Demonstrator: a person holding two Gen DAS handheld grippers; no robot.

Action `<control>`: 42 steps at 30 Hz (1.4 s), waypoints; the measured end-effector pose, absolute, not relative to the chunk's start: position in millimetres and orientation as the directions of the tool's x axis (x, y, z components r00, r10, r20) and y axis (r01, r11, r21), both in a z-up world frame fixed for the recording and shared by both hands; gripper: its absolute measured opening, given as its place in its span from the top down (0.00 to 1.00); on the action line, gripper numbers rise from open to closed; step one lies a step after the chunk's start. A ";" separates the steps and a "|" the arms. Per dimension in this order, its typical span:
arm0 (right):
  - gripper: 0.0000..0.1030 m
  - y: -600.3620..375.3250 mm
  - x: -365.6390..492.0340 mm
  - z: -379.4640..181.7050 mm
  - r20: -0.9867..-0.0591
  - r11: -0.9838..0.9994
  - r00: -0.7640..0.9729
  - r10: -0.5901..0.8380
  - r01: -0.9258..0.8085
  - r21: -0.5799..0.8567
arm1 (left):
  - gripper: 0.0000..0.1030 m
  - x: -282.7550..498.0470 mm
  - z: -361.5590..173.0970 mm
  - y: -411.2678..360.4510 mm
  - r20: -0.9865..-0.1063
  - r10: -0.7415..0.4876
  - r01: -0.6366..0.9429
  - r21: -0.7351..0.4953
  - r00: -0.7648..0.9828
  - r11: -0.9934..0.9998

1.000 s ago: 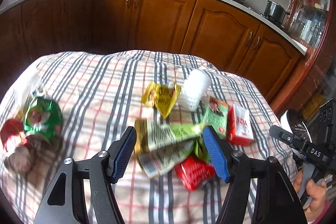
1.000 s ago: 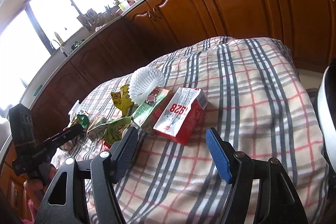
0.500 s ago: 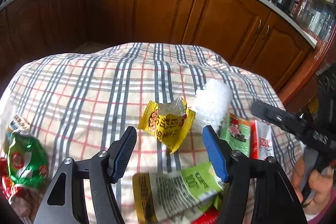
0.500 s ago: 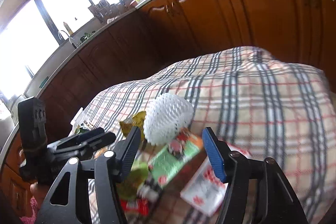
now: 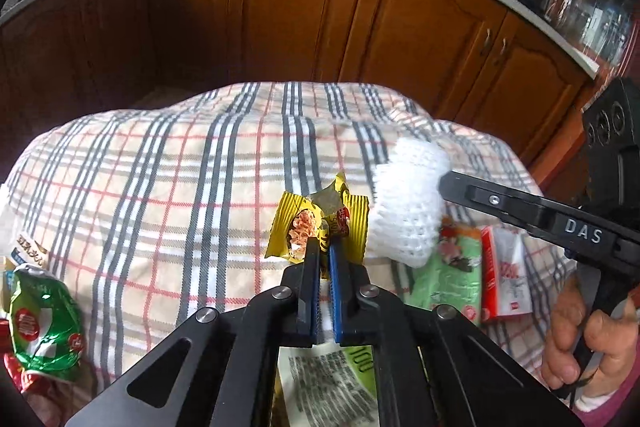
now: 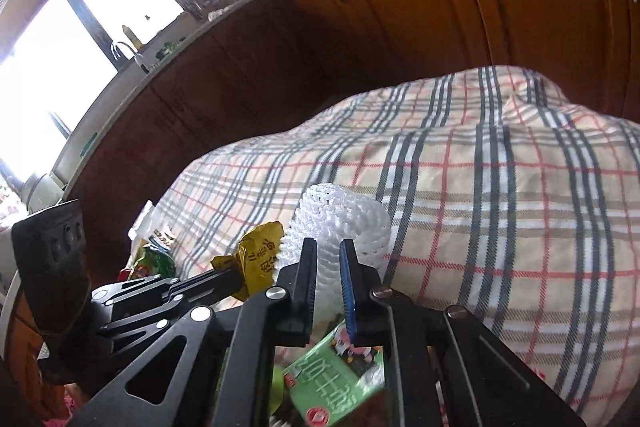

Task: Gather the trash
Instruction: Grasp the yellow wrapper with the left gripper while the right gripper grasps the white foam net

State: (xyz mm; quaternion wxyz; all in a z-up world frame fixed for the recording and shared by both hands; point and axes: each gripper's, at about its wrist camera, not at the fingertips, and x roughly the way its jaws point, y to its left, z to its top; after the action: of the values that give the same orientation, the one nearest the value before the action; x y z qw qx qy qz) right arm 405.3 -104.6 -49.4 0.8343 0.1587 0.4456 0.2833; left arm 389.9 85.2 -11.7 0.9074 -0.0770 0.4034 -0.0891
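Left wrist, left tool [image 5: 323, 247] now clamps yellow wrapper [image 5: 316, 223], earlier spread

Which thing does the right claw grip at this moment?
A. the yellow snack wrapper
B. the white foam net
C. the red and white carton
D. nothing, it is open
B: in the right wrist view the right claw is shut on the white foam net, while the left claw pinches the yellow snack wrapper.
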 end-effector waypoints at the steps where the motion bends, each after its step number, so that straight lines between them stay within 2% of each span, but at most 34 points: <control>1: 0.90 -107.7 404.8 -46.1 -0.647 0.789 0.453 0.614 -0.326 0.521 | 0.97 386.1 -7.8 85.0 -0.708 -0.227 0.103 -0.214 0.668 0.971; 9: 0.91 -166.4 366.5 -9.8 -0.571 0.777 0.544 0.615 -0.295 0.555 | 0.97 357.5 19.3 60.4 -0.633 -0.302 0.184 -0.247 0.712 0.951; 10: 0.93 -172.5 361.1 -6.0 -0.567 0.780 0.554 0.610 -0.293 0.553 | 0.97 353.1 20.9 57.7 -0.627 -0.318 0.197 -0.256 0.711 0.946; 11: 1.00 -181.3 354.2 -1.9 -0.562 0.784 0.568 0.601 -0.286 0.551 | 0.97 350.1 21.8 53.2 -0.622 -0.332 0.208 -0.264 0.709 0.942; 12: 1.00 -187.9 348.8 0.5 -0.558 0.786 0.576 0.597 -0.281 0.551 | 0.97 345.9 21.6 48.9 -0.616 -0.349 0.224 -0.273 0.706 0.936; 21: 0.99 -235.6 315.9 3.8 -0.579 0.842 0.642 0.502 -0.209 0.497 | 0.97 322.4 22.6 21.2 -0.601 -0.406 0.303 -0.271 0.688 0.914; 23: 0.89 -239.4 321.8 -0.1 -0.586 0.841 0.639 0.499 -0.194 0.505 | 0.97 321.6 22.6 23.0 -0.600 -0.402 0.300 -0.267 0.692 0.916; 24: 0.80 -240.4 327.7 -4.6 -0.592 0.838 0.632 0.500 -0.184 0.513 | 0.97 320.4 23.7 23.9 -0.598 -0.398 0.295 -0.267 0.696 0.917; 28: 0.69 -228.1 356.7 -19.7 -0.612 0.835 0.600 0.515 -0.191 0.516 | 0.97 313.7 27.7 33.6 -0.596 -0.375 0.260 -0.273 0.710 0.926; 30: 0.57 -216.6 371.9 -26.5 -0.623 0.832 0.576 0.529 -0.211 0.512 | 0.97 310.4 27.8 41.9 -0.600 -0.358 0.236 -0.275 0.715 0.932; 32: 0.50 -208.0 387.0 -32.5 -0.637 0.853 0.590 0.496 -0.196 0.483 | 0.97 309.3 27.0 50.0 -0.603 -0.347 0.218 -0.279 0.718 0.935; 36: 0.50 -185.6 421.4 -58.0 -0.696 0.856 0.509 0.507 -0.199 0.478 | 0.97 308.0 23.9 62.5 -0.608 -0.338 0.191 -0.295 0.718 0.936; 40: 0.51 -173.1 437.3 -71.4 -0.735 0.888 0.503 0.455 -0.195 0.416 | 0.97 310.0 21.3 65.8 -0.612 -0.343 0.181 -0.312 0.712 0.933; 41: 0.64 -172.8 441.2 -75.3 -0.742 0.887 0.491 0.457 -0.191 0.420 | 0.97 310.1 21.3 64.6 -0.613 -0.345 0.183 -0.313 0.711 0.932; 42: 0.88 -173.6 442.1 -76.8 -0.747 0.889 0.486 0.453 -0.187 0.417 | 0.97 311.5 21.9 63.5 -0.613 -0.346 0.185 -0.311 0.710 0.932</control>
State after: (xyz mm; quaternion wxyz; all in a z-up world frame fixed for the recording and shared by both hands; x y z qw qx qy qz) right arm 442.1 -173.6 -76.8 0.8504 0.1414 0.4706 0.1880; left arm 311.5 63.5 21.9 0.9177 -0.1141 0.3521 -0.1445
